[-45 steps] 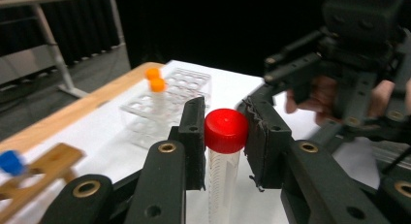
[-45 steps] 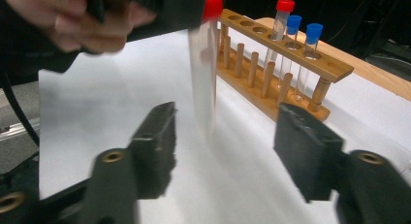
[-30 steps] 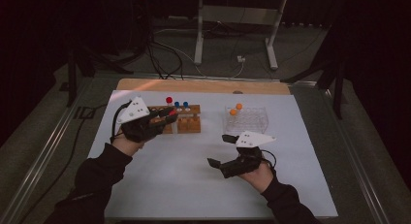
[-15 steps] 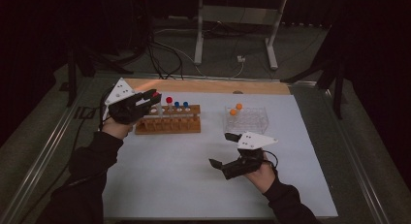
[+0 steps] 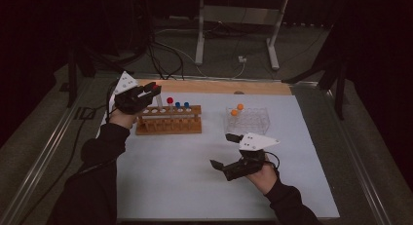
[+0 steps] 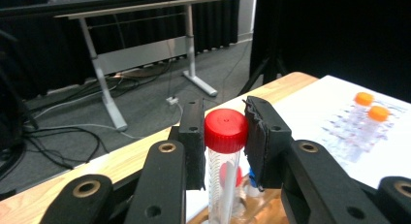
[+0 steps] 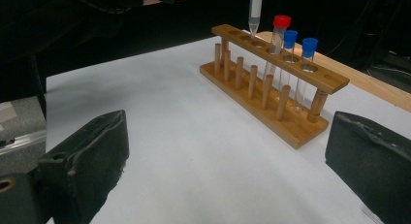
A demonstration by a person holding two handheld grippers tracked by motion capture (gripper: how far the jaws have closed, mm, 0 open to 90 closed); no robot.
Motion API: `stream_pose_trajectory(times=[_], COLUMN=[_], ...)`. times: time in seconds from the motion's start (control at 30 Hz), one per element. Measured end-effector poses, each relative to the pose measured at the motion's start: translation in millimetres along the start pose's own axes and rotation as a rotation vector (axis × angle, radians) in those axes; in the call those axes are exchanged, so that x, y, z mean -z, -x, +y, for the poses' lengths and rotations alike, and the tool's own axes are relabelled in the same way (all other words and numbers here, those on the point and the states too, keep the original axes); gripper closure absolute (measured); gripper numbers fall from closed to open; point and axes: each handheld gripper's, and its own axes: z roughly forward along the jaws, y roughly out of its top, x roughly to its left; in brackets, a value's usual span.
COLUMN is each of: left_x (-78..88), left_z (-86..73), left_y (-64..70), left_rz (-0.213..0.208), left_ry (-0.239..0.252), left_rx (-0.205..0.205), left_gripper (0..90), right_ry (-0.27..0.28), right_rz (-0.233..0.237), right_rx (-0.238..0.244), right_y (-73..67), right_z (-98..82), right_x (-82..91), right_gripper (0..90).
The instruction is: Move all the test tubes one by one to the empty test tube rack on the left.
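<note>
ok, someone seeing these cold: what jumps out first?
Probably the left gripper, shut on a red-capped tube and holding its tip just over a hole at the end of the wooden rack. Next, the caps in that rack: one red, two blue. The right gripper waits open over the white mat, near the clear rack with two orange-capped tubes.

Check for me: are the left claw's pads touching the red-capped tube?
Touching. In the left gripper view both pads of the left claw press against the red cap of the tube, no gap either side.

Red-capped tube (image 6: 225,151), brown wooden rack (image 7: 271,83)
</note>
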Motion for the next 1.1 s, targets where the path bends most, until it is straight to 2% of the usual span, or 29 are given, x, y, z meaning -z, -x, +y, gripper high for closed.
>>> stream_pose_trajectory(times=[0.13,0.2,0.37,0.67,0.87,1.1], left_x=[-8.4,-12.0,-16.9,-27.5,-30.7,-34.6], left_z=[-7.3,-11.1,-21.1,-38.9,-52.1,-64.6], left_y=[-5.5,-6.9,-7.5,0.2,0.4,1.8], left_rz=[0.02,0.034,0.032,0.026,0.028,0.033], left_ry=[0.003,-0.008,-0.016,-0.051,-0.067,-0.084], left_rx=[0.036,0.036,0.057,0.062,0.083,0.081], left_gripper=[71.7,71.7,71.7,71.7,71.7,71.6], right_ry=[0.0,0.001,-0.001,-0.003,0.003,0.0], right_rz=[-0.001,0.004,0.012,0.016,0.019,0.02], right_rx=[-0.001,-0.007,-0.009,-0.008,-0.011,-0.009], right_y=[0.6,1.0,0.8,0.0,0.6,-0.5], right_z=[-0.8,-1.0,-1.5,-1.4,-1.4,-1.5], right_x=[-0.3,-0.4,-0.2,-0.2,0.6,0.2], right_gripper=[1.8,1.8,1.8,1.8,1.8,1.8])
